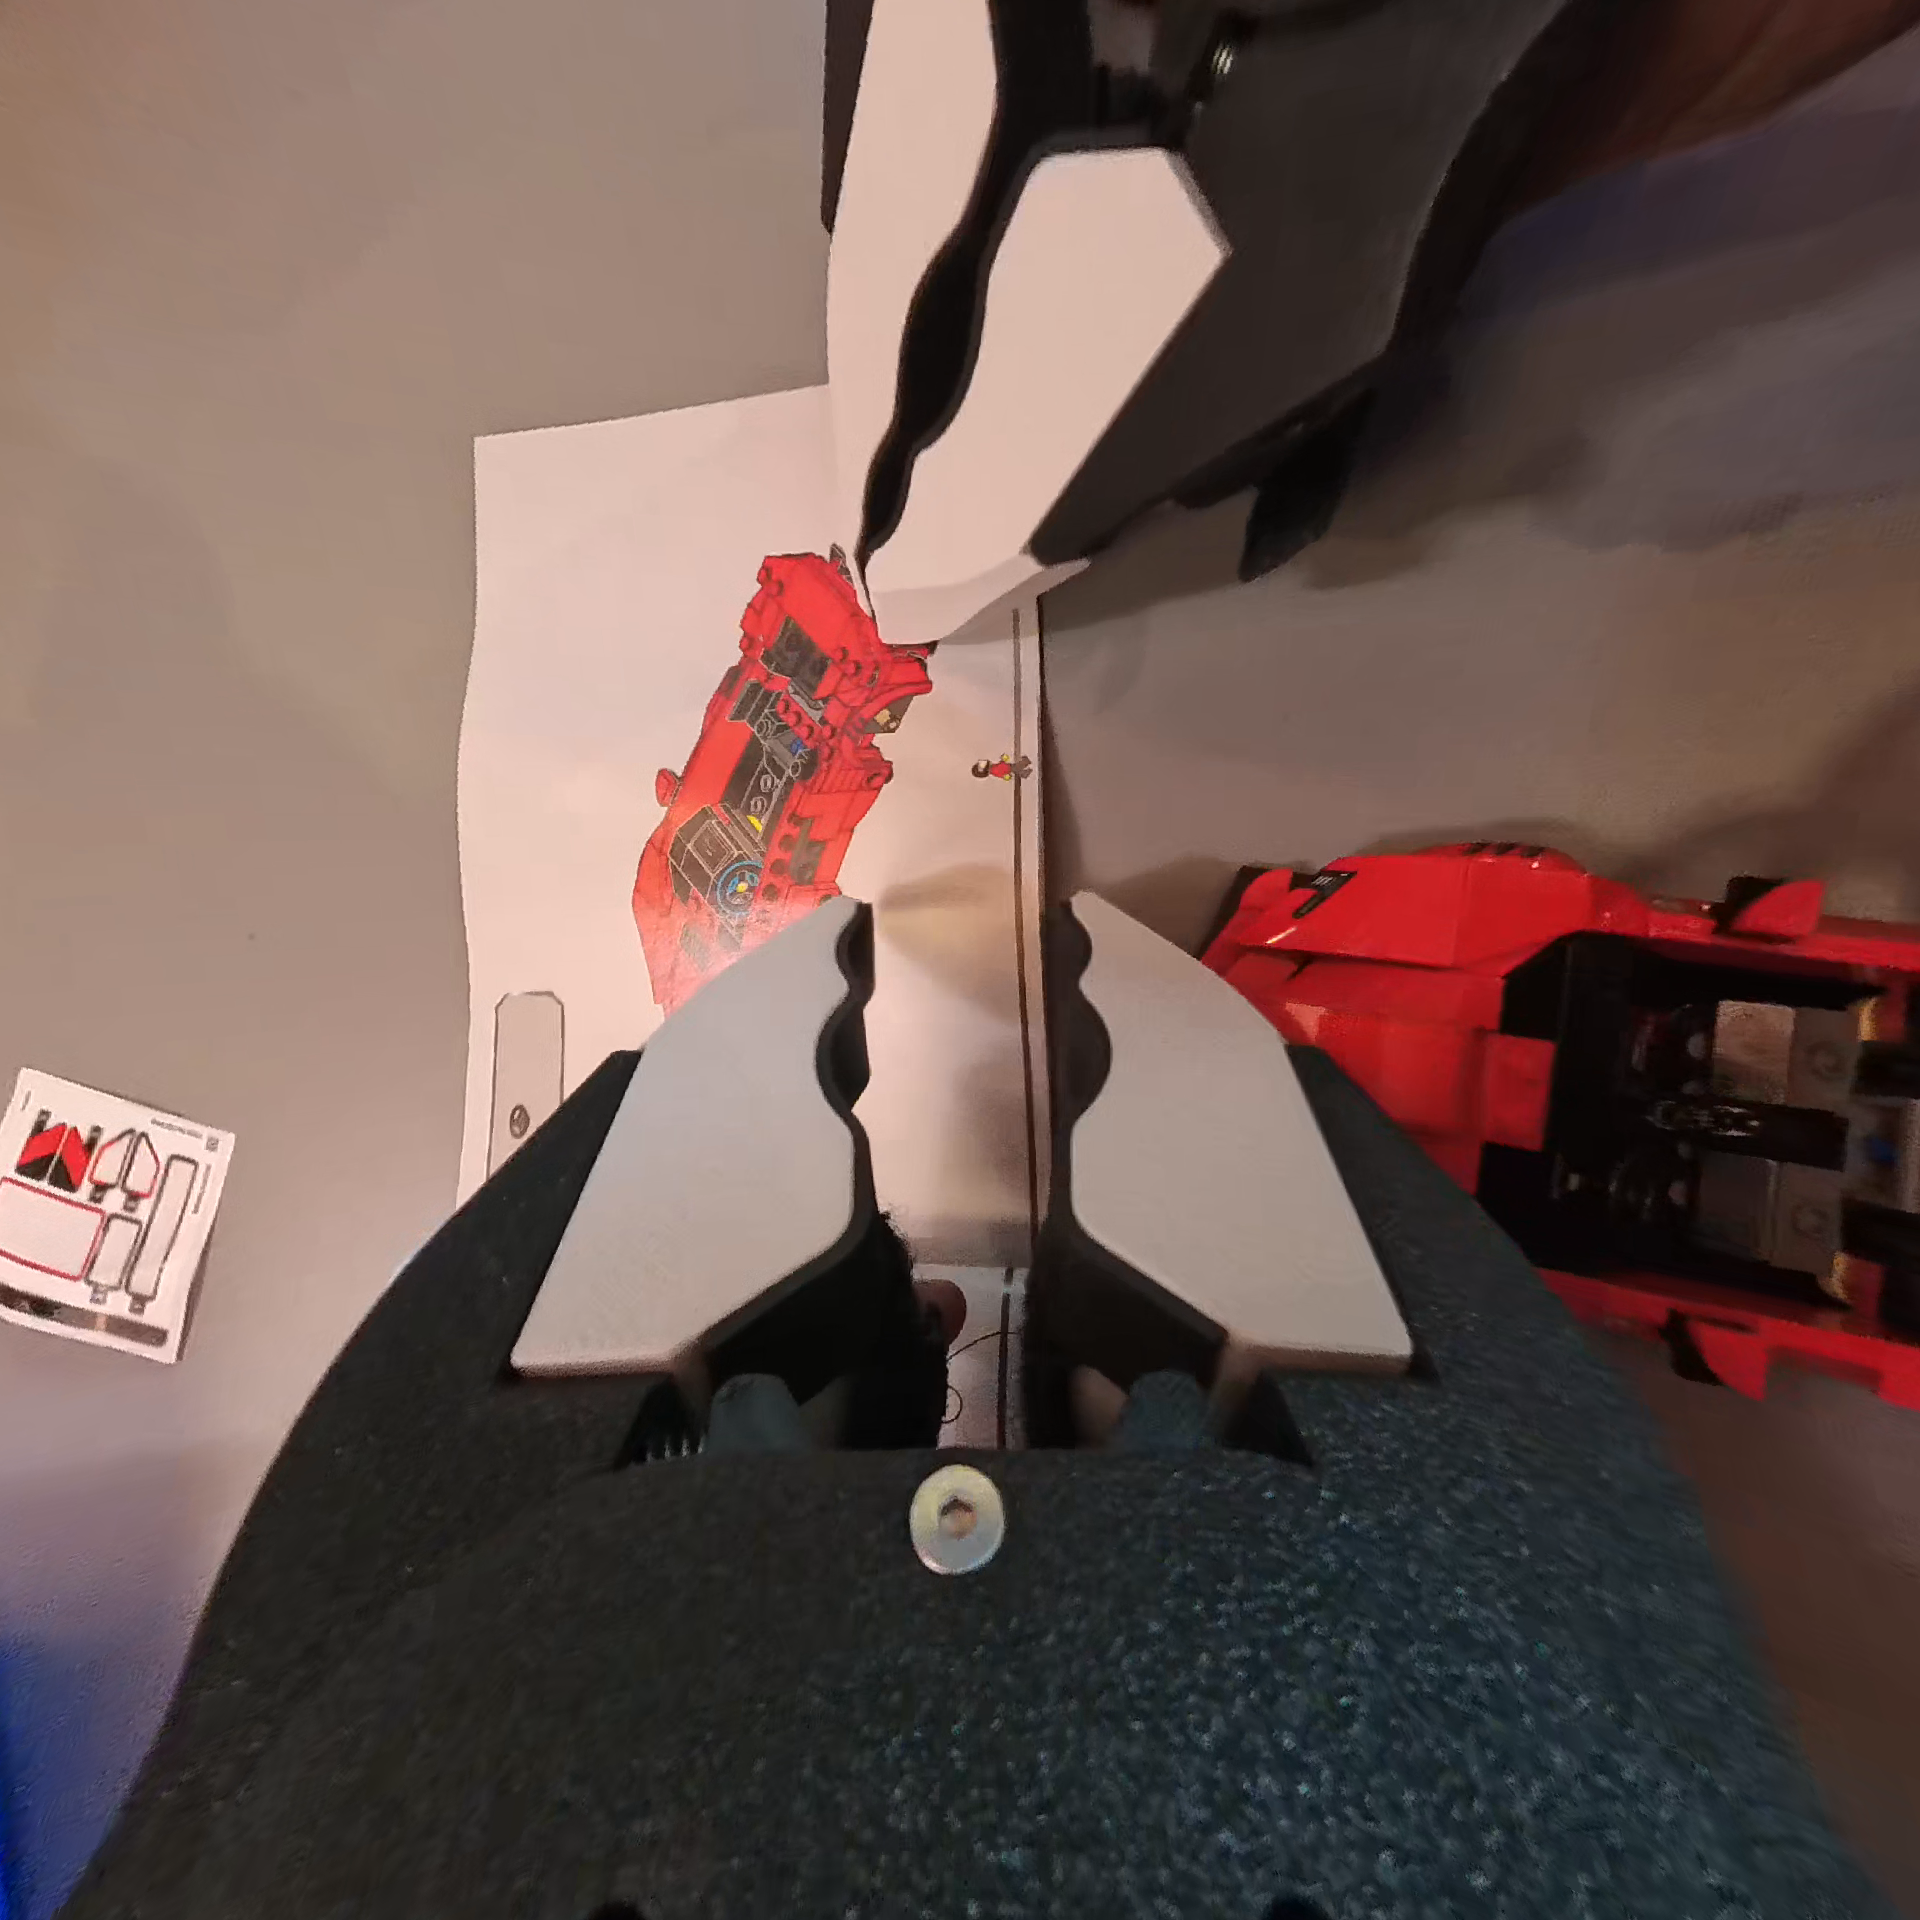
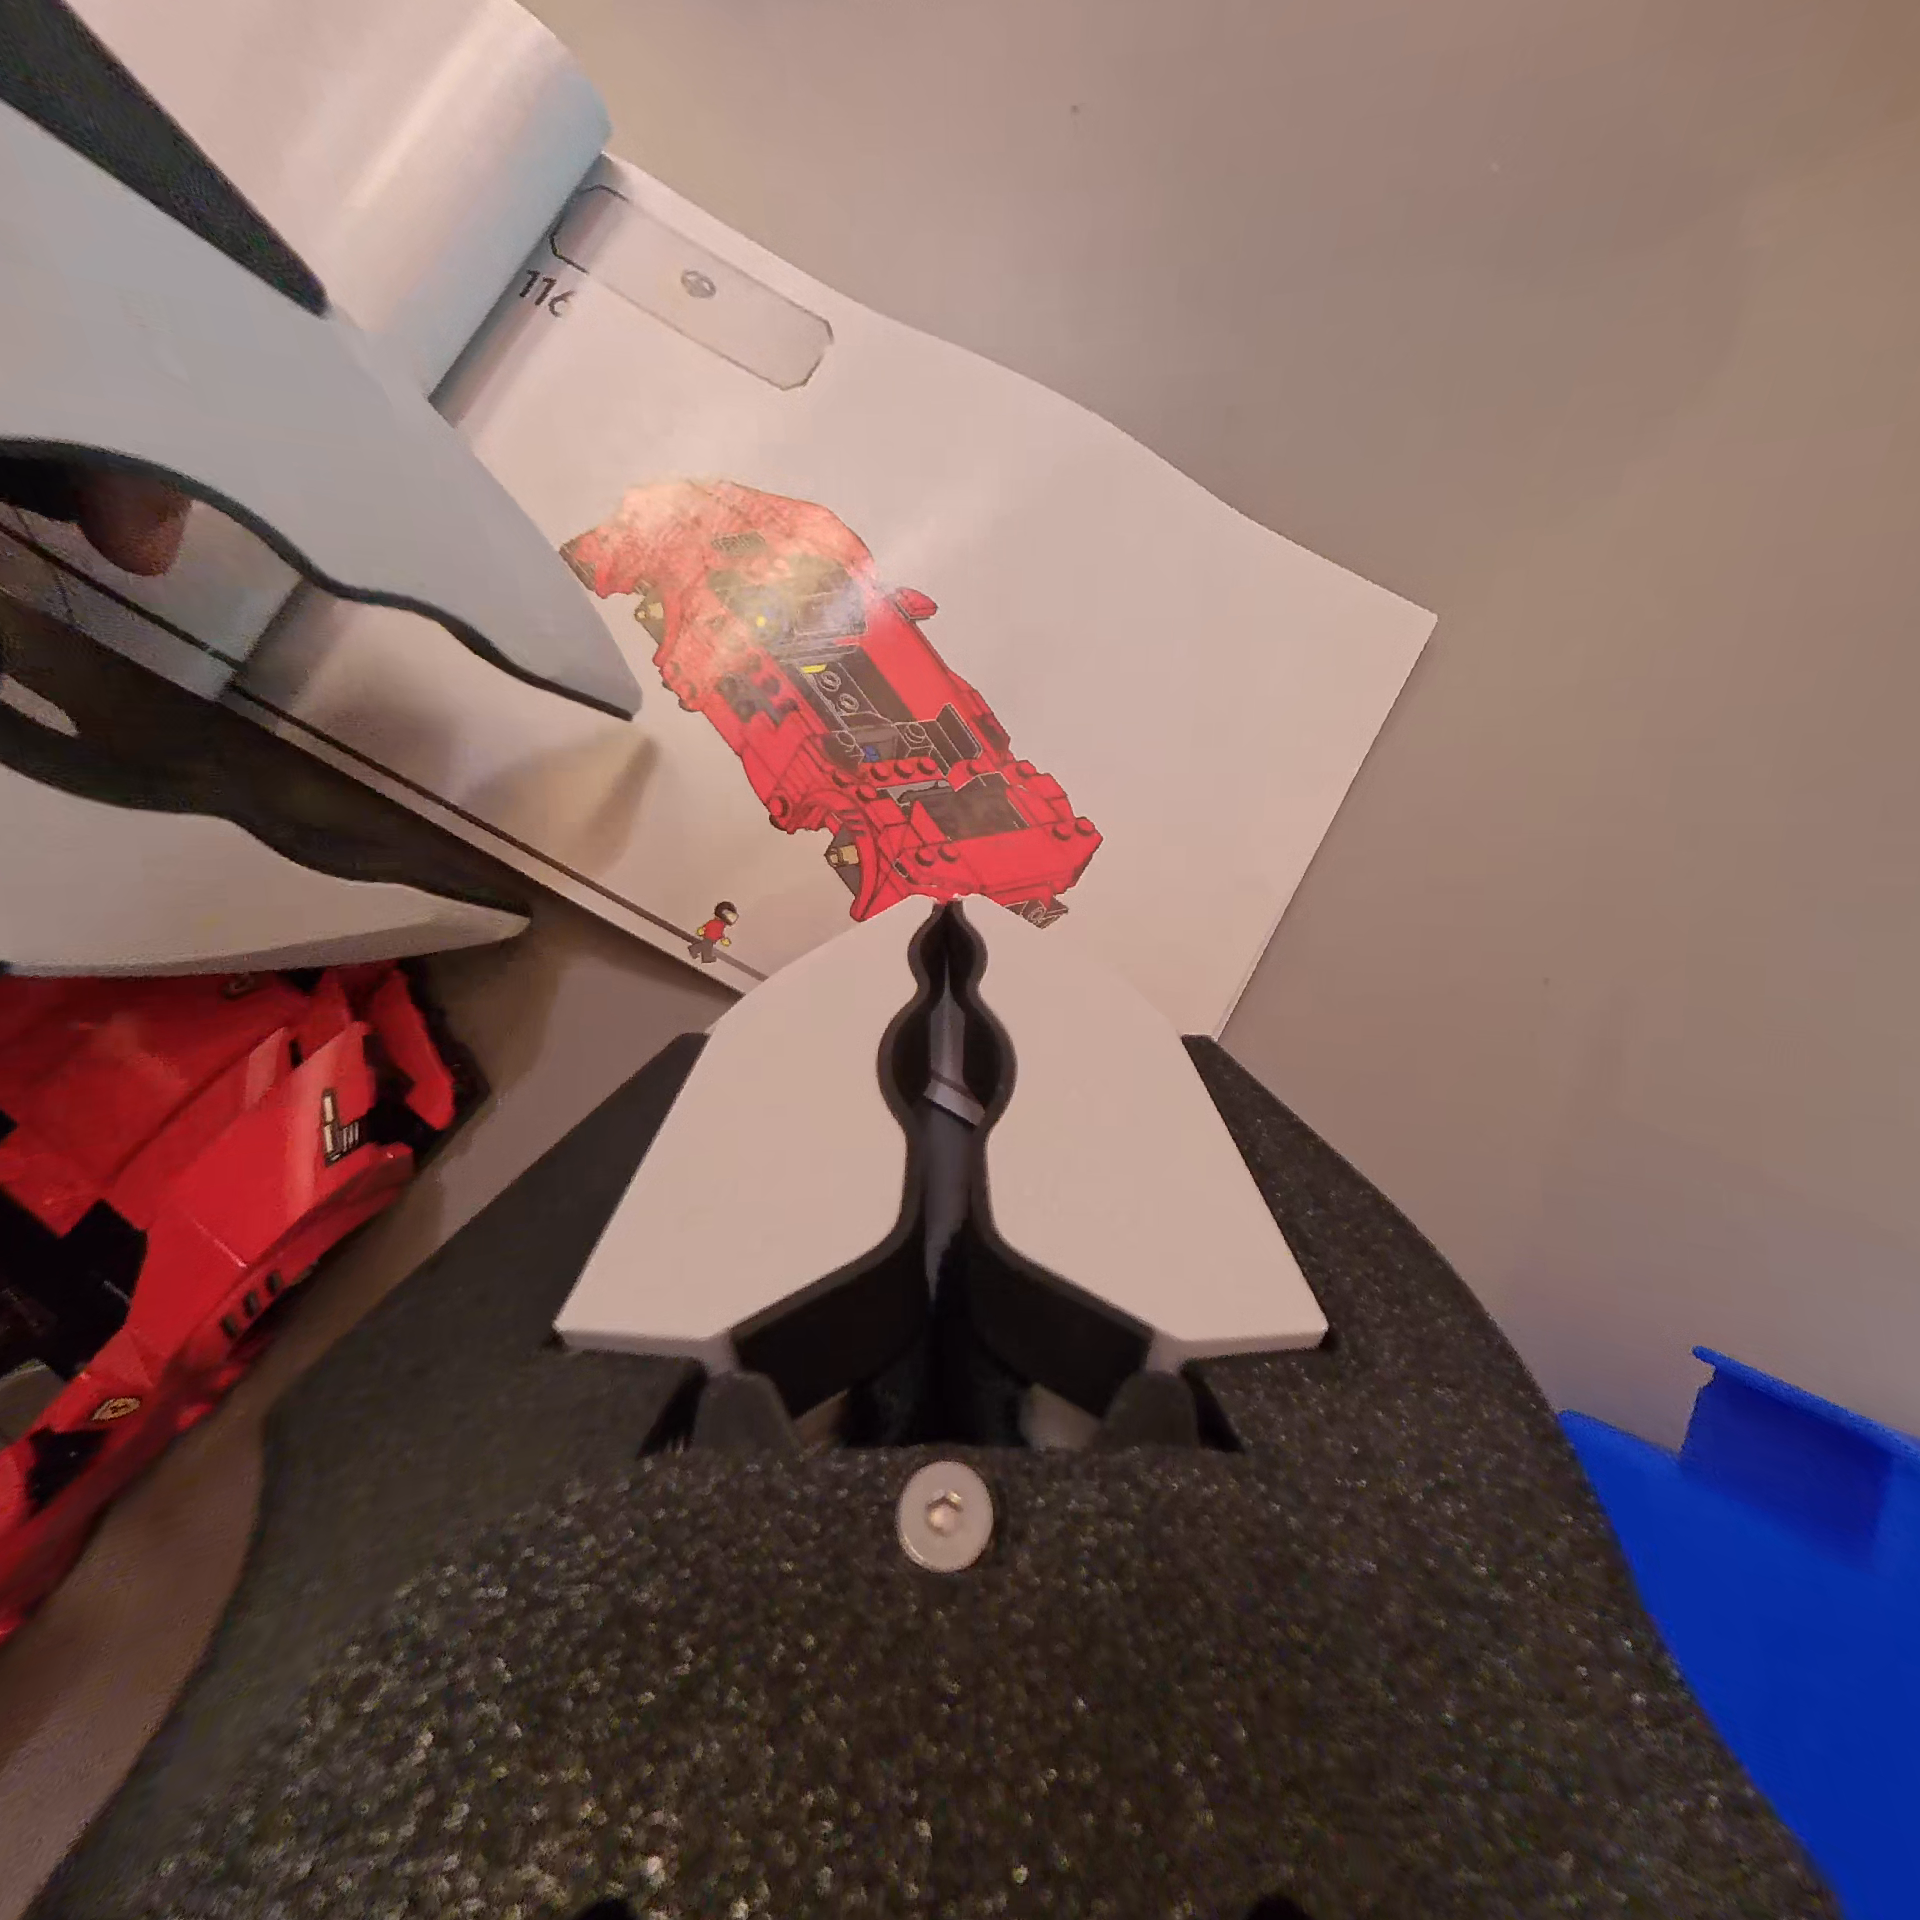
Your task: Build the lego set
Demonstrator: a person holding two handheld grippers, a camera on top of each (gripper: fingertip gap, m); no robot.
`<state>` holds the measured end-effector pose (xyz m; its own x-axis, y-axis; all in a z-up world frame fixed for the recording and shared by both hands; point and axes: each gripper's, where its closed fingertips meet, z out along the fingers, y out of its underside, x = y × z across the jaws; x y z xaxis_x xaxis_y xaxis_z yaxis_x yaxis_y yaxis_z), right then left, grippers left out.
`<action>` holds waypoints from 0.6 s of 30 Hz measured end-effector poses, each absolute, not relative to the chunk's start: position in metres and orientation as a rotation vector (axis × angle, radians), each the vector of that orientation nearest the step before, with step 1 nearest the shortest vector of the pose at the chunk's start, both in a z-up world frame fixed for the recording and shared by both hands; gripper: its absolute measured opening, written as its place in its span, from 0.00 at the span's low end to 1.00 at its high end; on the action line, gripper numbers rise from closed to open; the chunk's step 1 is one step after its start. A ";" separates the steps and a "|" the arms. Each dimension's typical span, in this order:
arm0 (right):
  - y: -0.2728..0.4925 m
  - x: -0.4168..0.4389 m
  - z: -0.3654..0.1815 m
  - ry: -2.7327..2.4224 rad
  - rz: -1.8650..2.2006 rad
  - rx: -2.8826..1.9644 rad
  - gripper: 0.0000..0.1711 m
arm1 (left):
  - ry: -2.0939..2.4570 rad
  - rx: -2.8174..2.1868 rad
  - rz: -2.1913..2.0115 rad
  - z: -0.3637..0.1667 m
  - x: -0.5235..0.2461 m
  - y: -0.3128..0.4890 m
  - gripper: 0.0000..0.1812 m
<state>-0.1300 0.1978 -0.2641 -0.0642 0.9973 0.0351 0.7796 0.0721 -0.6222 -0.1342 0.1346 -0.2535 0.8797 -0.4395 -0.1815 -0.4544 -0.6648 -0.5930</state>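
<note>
The instruction booklet (image 1: 623, 623) lies open on the grey table and shows a printed red car. My right gripper (image 2: 945, 920) is shut on the edge of one booklet page (image 2: 951, 1049), seen edge-on between its pads. In the left wrist view the right gripper (image 1: 883, 561) holds that page (image 1: 883, 260) lifted and curled above the booklet. My left gripper (image 1: 966, 914) is open and empty, low over the booklet's near edge; it also shows in the right wrist view (image 2: 312, 665). The partly built red Lego car (image 1: 1558, 1091) lies on the table beside the booklet (image 2: 1143, 623).
A sticker sheet (image 1: 104, 1216) lies on the table left of the booklet. A blue bin (image 2: 1766, 1610) stands at the lower right of the right wrist view. The car (image 2: 208, 1195) is close under the left gripper there. The gap from one gripper's tips to the other's is roughly 7 cm.
</note>
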 end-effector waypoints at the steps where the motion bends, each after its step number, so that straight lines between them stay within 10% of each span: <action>1: 0.198 -0.130 -0.264 -1.897 0.629 -1.759 0.00 | 0.640 -2.387 0.040 -0.254 -0.135 0.135 0.17; 13: 0.189 -0.132 -0.251 -1.952 0.722 -1.609 0.00 | 0.612 -2.370 0.040 -0.248 -0.136 0.133 0.11; 18: 0.171 -0.128 -0.236 -2.022 0.756 -1.455 0.30 | 0.577 -2.360 0.029 -0.244 -0.140 0.133 0.10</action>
<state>-0.1284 0.1714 -0.2364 -0.2783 0.9556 0.0967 0.6578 0.2631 -0.7057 -0.1396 0.1330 -0.2443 0.9007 -0.3975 -0.1754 -0.4131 -0.6582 -0.6294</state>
